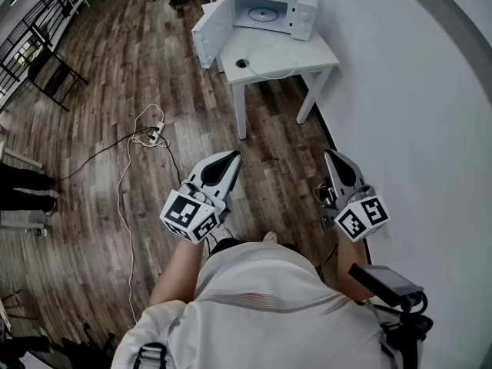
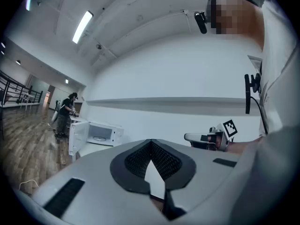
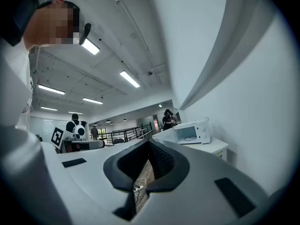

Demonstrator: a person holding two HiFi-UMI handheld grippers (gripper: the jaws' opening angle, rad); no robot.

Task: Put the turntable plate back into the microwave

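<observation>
The white microwave (image 1: 273, 10) stands on a small white table (image 1: 319, 52) far ahead, its door (image 1: 211, 33) swung open to the left. A clear glass turntable plate (image 1: 270, 61) lies on the tabletop in front of it, with a small dark ring (image 1: 243, 64) at its left. Both grippers are held level near my body, well short of the table. The left gripper (image 1: 231, 158) is shut and empty, and so is the right gripper (image 1: 332, 155). The left gripper view shows shut jaws (image 2: 151, 142) and the microwave (image 2: 101, 134). The right gripper view shows shut jaws (image 3: 150, 142) and the microwave (image 3: 192, 132).
A power strip with cables (image 1: 154, 133) lies on the wooden floor left of my path. A chair (image 1: 50, 71) and railings stand at the far left. The white wall (image 1: 415, 91) runs along the right. A person (image 2: 63, 111) stands beyond the table.
</observation>
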